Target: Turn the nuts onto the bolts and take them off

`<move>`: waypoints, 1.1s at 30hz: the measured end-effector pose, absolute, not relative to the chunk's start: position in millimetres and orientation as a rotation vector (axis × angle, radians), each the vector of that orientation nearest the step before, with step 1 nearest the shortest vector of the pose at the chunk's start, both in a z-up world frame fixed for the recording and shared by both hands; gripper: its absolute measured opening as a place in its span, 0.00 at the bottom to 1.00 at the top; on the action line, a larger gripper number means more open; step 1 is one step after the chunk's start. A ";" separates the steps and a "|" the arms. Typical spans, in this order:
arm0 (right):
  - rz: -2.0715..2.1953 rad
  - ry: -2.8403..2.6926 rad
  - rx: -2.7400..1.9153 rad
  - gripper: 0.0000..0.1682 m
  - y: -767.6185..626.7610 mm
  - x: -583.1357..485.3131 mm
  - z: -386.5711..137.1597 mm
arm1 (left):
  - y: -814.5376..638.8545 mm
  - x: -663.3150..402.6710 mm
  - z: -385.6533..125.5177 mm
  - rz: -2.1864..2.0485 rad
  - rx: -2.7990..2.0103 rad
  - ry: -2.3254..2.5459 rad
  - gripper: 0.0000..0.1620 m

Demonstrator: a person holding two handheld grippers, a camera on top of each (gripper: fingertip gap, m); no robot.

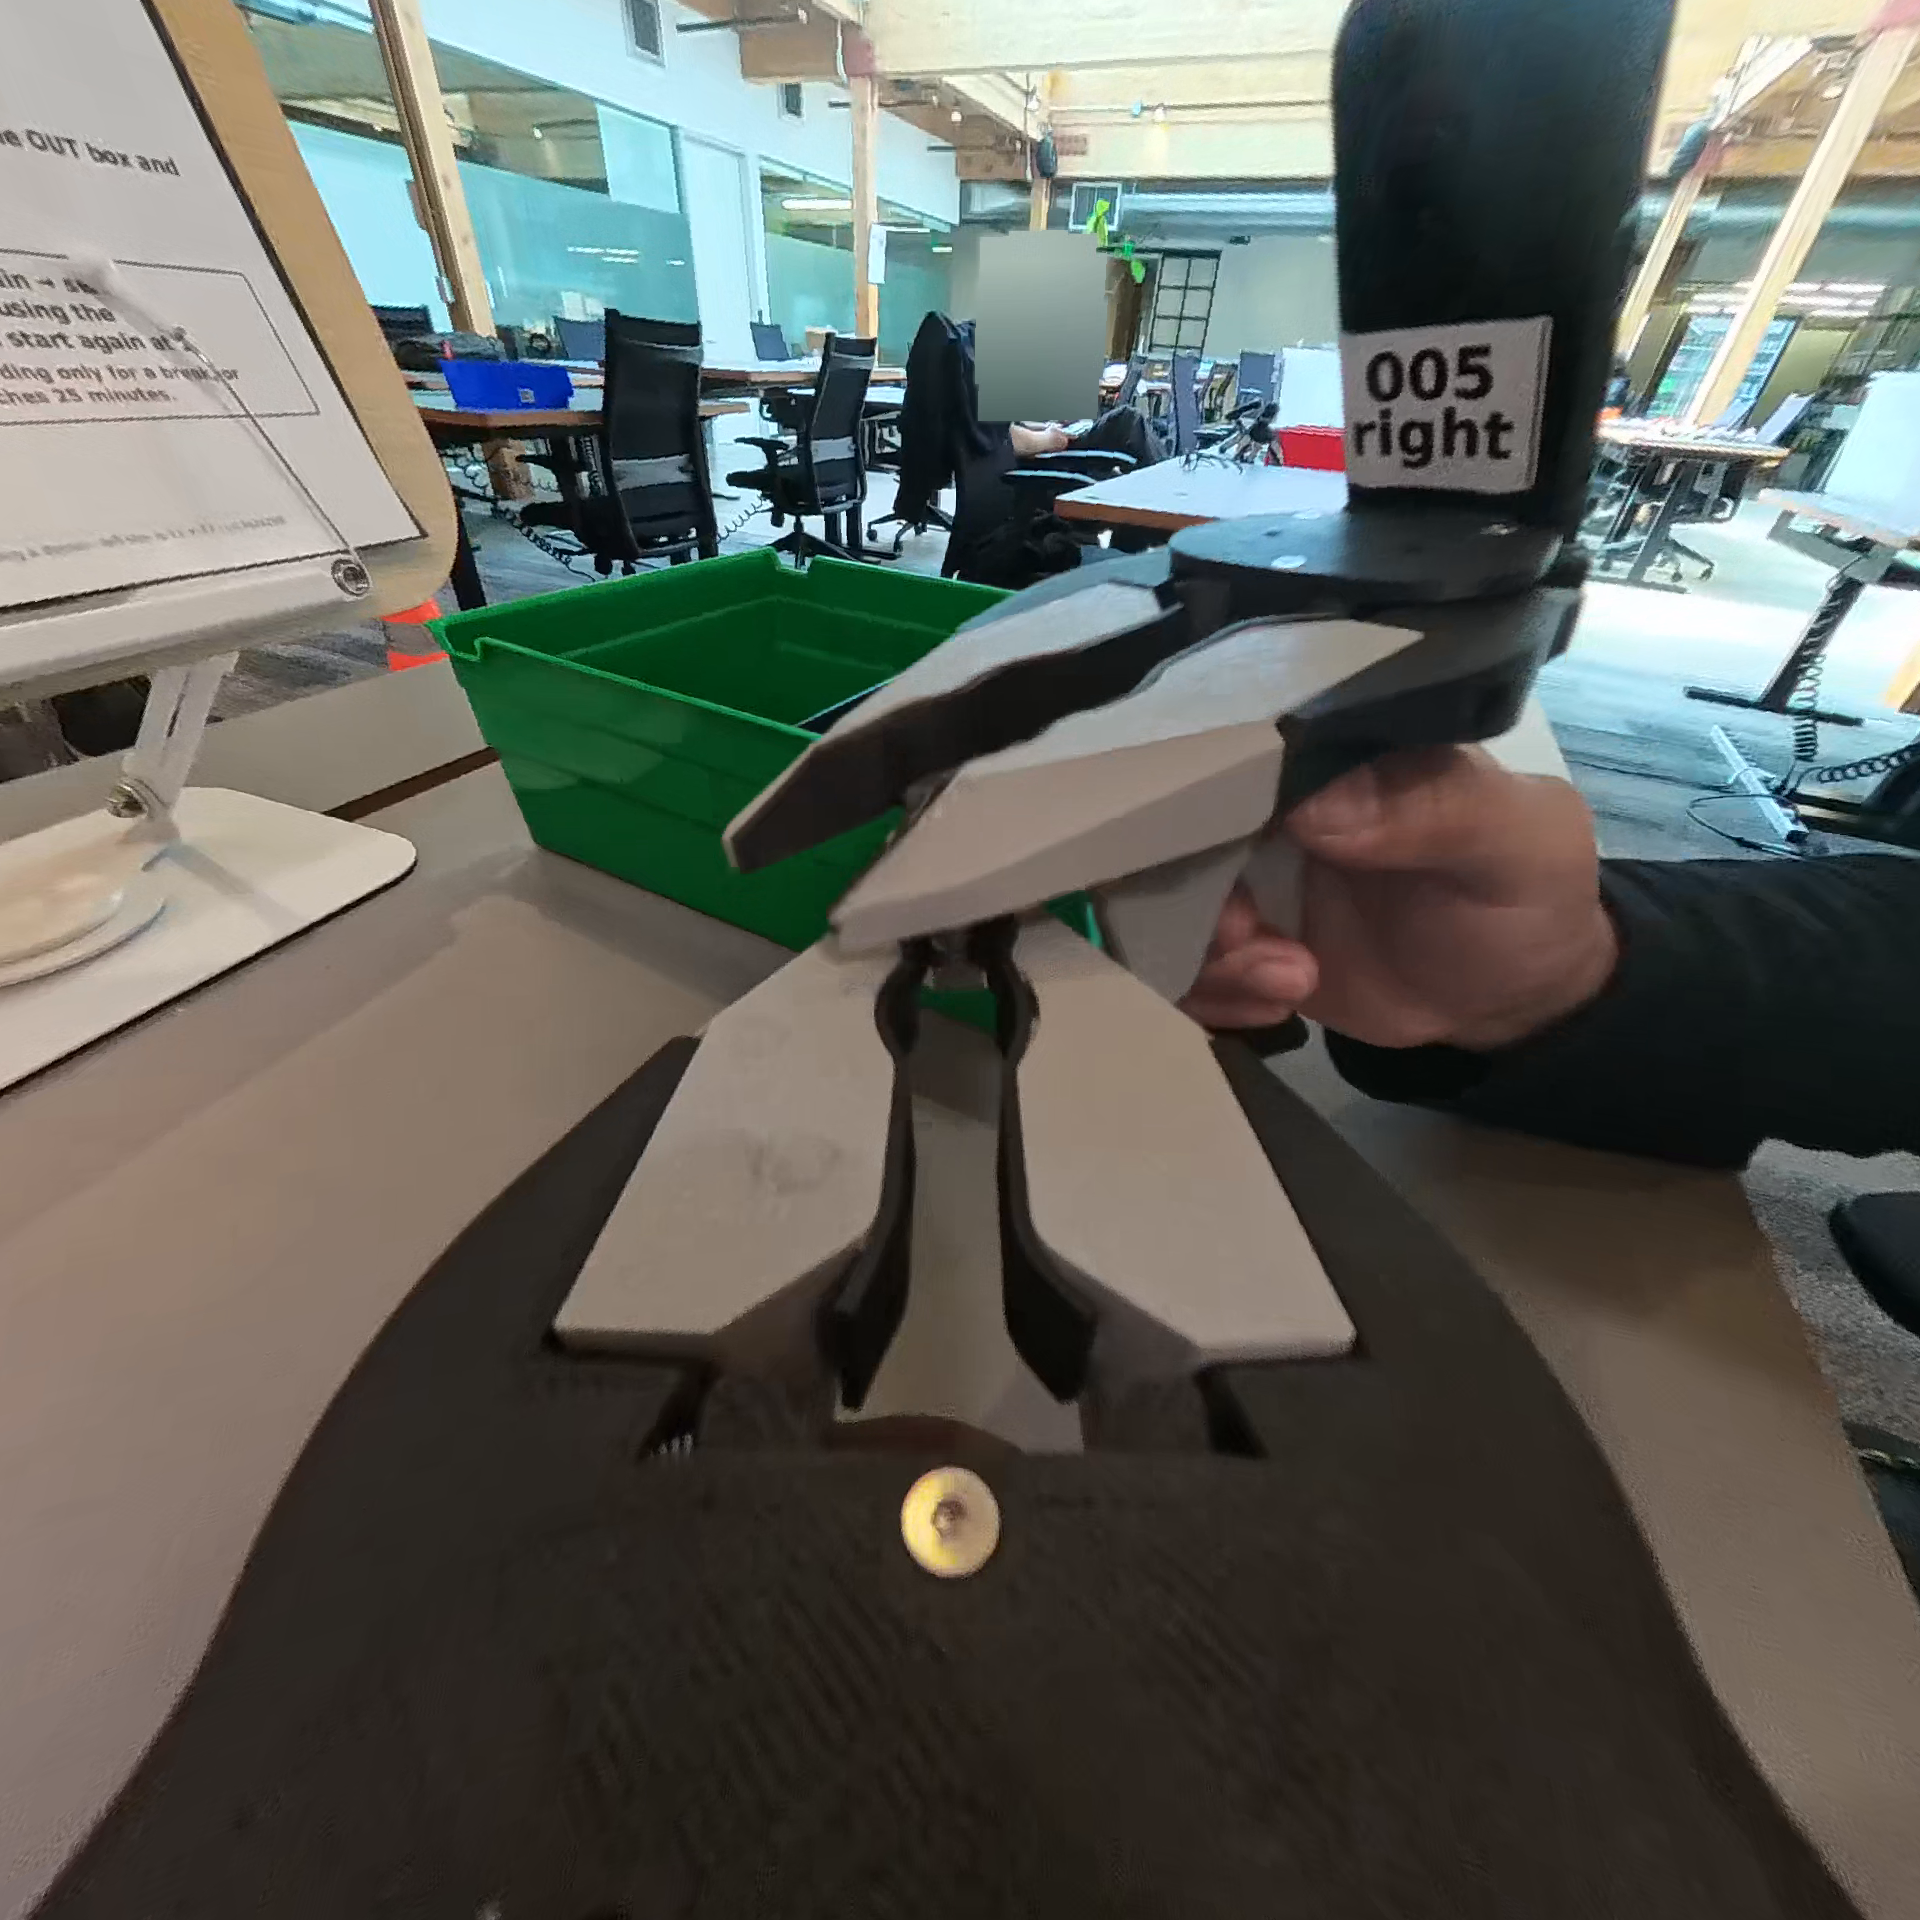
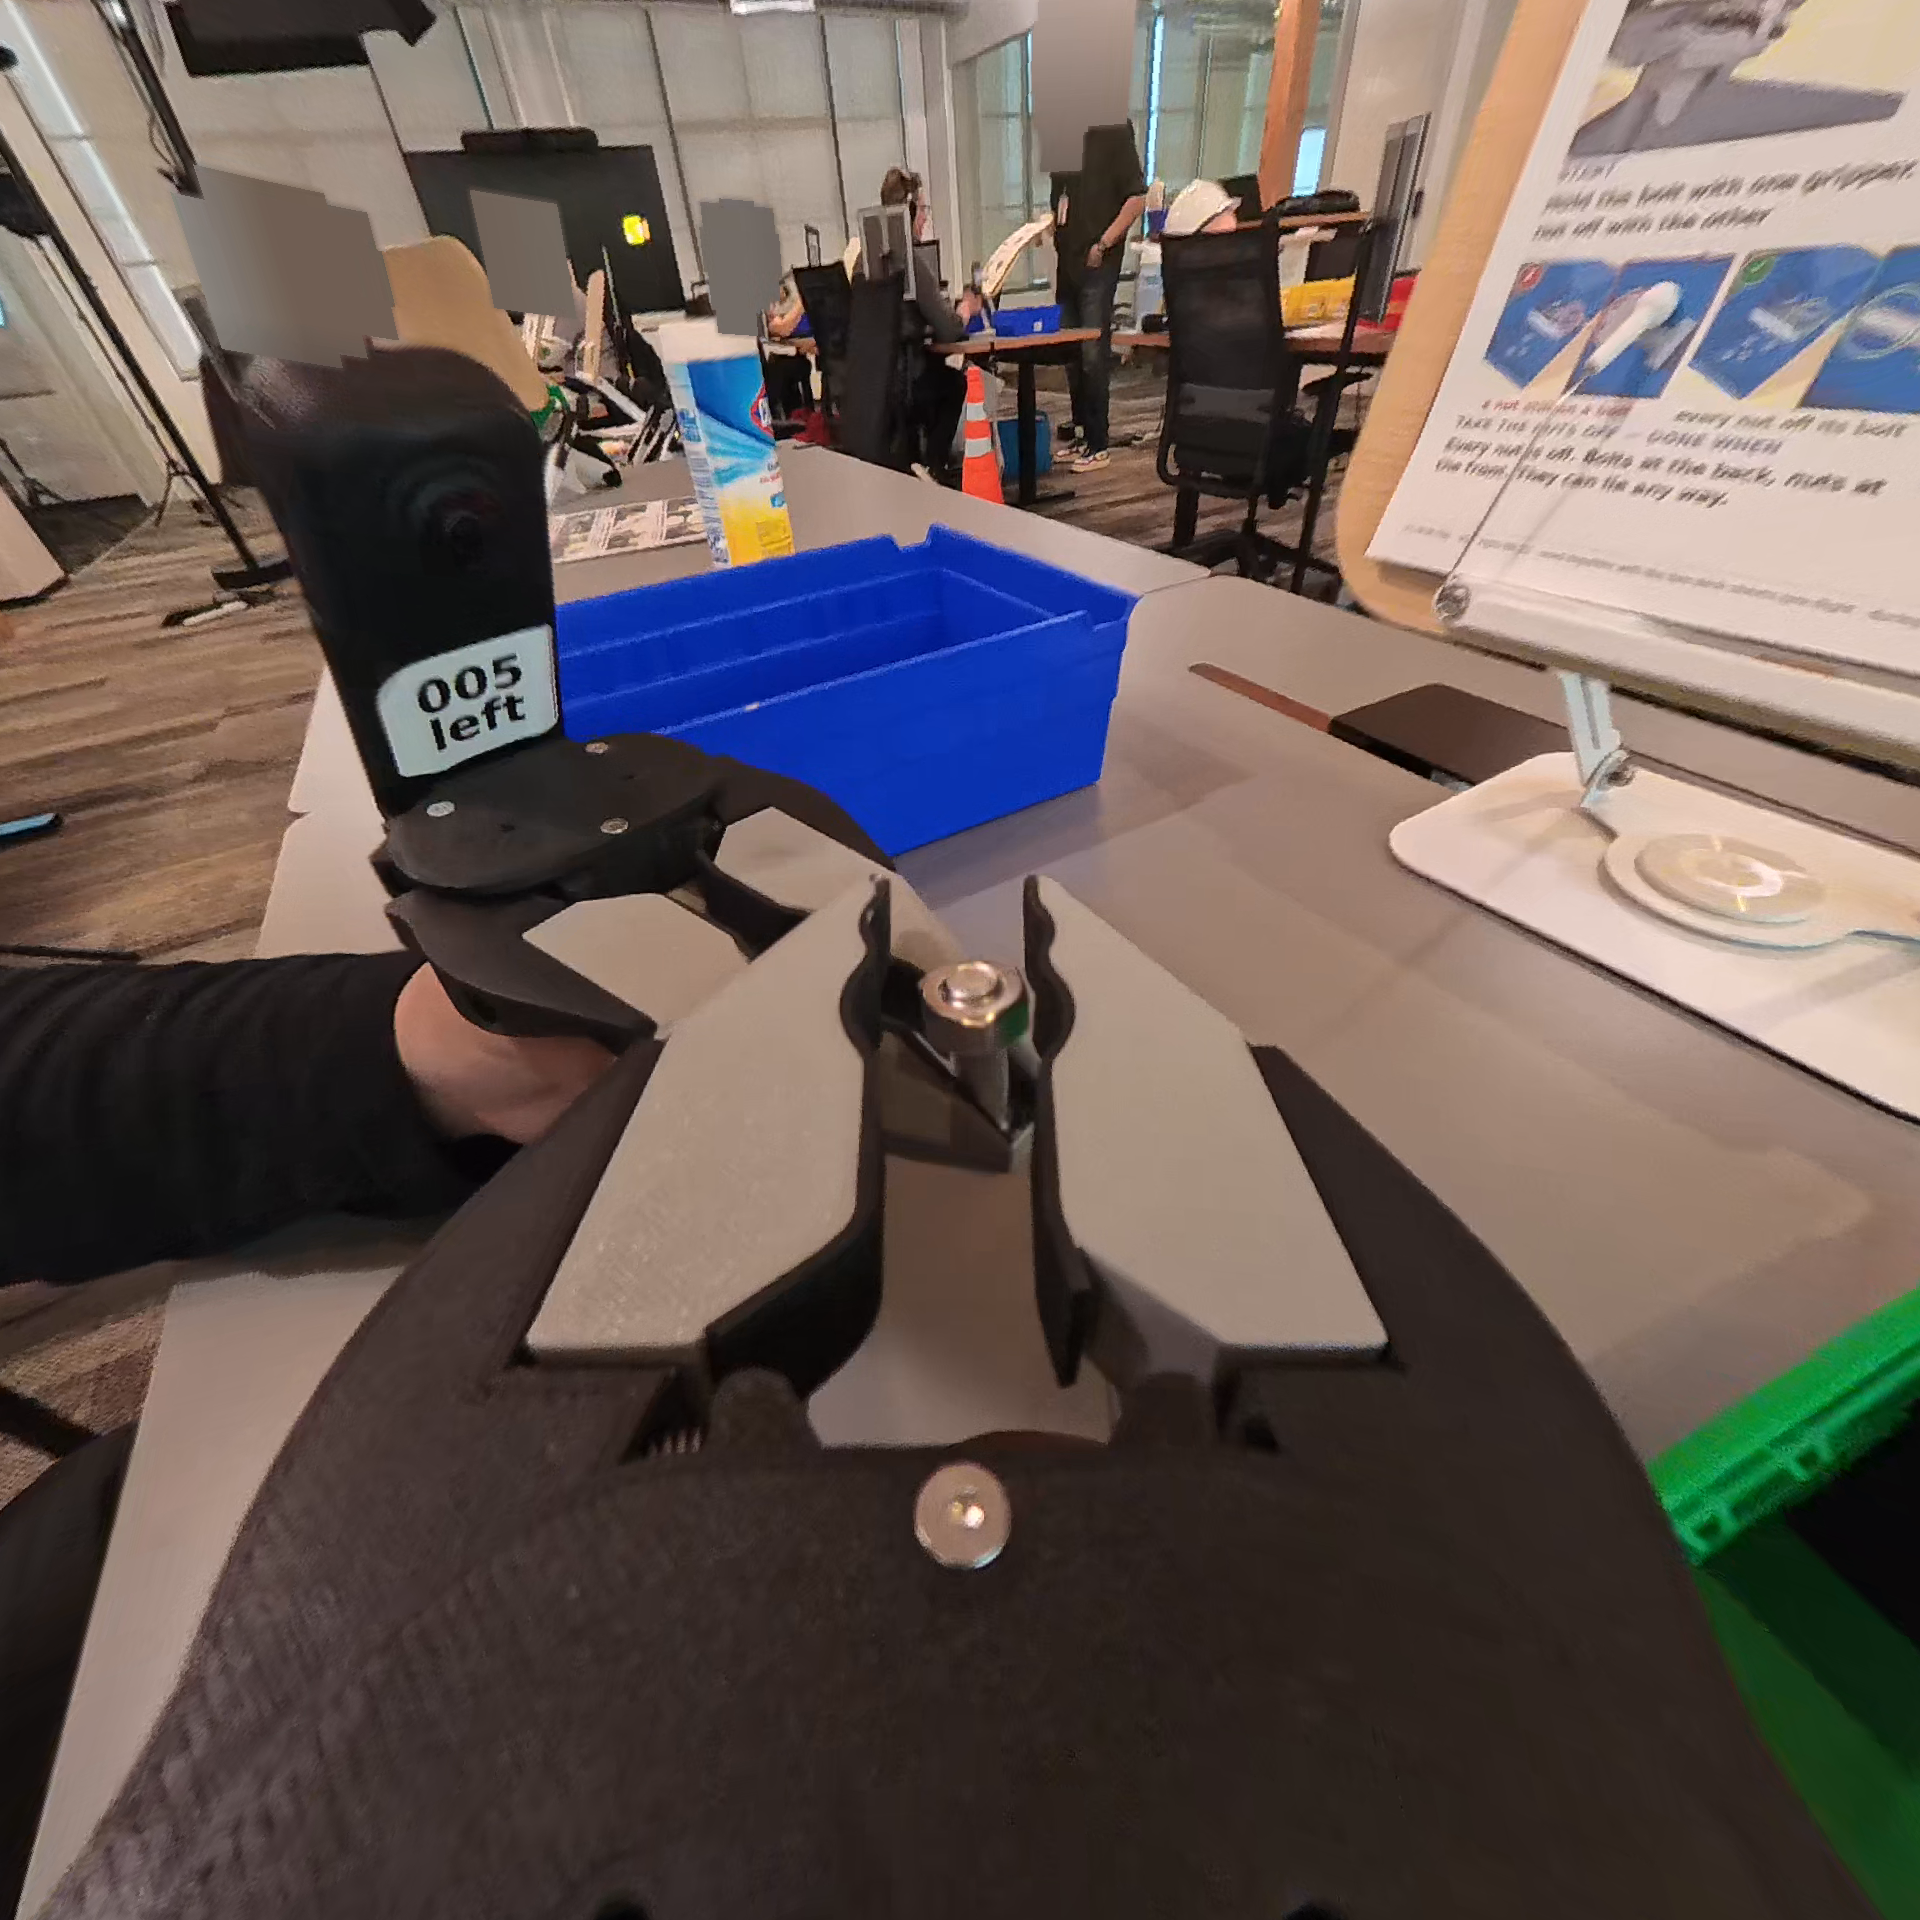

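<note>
Right wrist view: the right gripper [image 2: 961, 1023] holds a steel bolt [image 2: 971, 1023] between its fingers, closed narrow on it.

Left wrist view shows the left gripper [image 1: 951, 961] closed narrow on a small metal part just under the right gripper's fingers; whether this is the nut or the bolt I cannot tell. Each gripper carries a white label [image 2: 470, 701] with printed writing on its black camera post. Behind the right gripper stands a blue bin [image 2: 842, 707], and past it a wipes canister [image 2: 732, 447] with a printed label. Behind the left gripper is a green bin [image 1: 665, 717]. To the side, a printed instruction sheet [image 2: 1704, 343] leans on a white stand [image 2: 1538, 842]. All rest on a grey table [image 2: 1351, 1039]. The room beyond is an open office with desks, black chairs [image 1: 649, 436], an orange cone [image 2: 980, 436] and wooden posts.
</note>
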State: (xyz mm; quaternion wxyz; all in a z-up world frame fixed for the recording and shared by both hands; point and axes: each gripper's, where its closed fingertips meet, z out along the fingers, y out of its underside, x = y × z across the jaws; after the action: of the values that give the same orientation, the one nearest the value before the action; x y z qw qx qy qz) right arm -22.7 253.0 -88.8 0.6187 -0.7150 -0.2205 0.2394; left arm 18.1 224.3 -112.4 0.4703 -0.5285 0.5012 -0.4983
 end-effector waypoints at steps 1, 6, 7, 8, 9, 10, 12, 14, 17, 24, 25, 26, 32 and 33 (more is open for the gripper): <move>0.545 -0.496 -1.630 0.13 252.8 -19.0 -84.5 | 228.6 17.0 -112.3 -1.217 -1.307 1.208 0.04; 0.542 -0.449 -1.610 0.12 252.9 -6.0 -74.7 | 255.7 8.4 -114.5 -1.231 -1.404 1.085 0.04; 0.540 -0.447 -1.615 0.12 253.4 -5.4 -75.5 | 256.7 7.7 -113.4 -1.252 -1.408 1.071 0.04; 0.539 -0.448 -1.619 0.11 253.8 -5.7 -76.5 | 256.8 7.2 -112.3 -1.266 -1.409 1.062 0.04; 0.536 -0.449 -1.623 0.11 254.2 -5.9 -77.7 | 256.0 7.2 -111.6 -1.274 -1.407 1.061 0.04; 0.532 -0.450 -1.625 0.11 254.5 -6.3 -78.4 | 254.8 7.3 -110.9 -1.279 -1.404 1.064 0.04; 0.525 -0.452 -1.629 0.11 254.8 -6.6 -79.2 | 252.3 7.8 -110.1 -1.279 -1.396 1.074 0.04; 0.528 -0.451 -1.626 0.11 254.8 -6.5 -78.7 | 250.6 8.3 -110.2 -1.276 -1.393 1.084 0.04; 0.544 -0.454 -1.629 0.10 254.3 -8.5 -79.9 | 249.9 8.7 -110.4 -1.277 -1.393 1.086 0.04; 0.616 -0.482 -1.655 0.17 255.2 -25.3 -92.8 | 235.4 13.8 -111.0 -1.286 -1.353 1.152 0.04; 0.615 -0.486 -1.656 0.16 255.0 -25.4 -93.1 | 232.5 14.7 -110.6 -1.277 -1.341 1.166 0.04; 0.606 -0.485 -1.658 0.15 255.1 -24.2 -92.5 | 231.6 15.2 -110.3 -1.262 -1.334 1.173 0.04; 0.578 -0.430 -1.616 0.14 254.3 -6.5 -75.2 | 245.4 9.7 -109.9 -1.286 -1.385 1.103 0.04; 0.580 -0.418 -1.613 0.14 254.8 -3.8 -73.9 | 247.8 8.6 -109.1 -1.302 -1.395 1.084 0.04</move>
State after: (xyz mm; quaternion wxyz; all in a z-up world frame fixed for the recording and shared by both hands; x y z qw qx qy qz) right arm -3.8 254.8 -73.9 0.6353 -0.7060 -0.1831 0.2537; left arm 8.6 247.8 -109.1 0.4561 -0.5656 0.4395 -0.5282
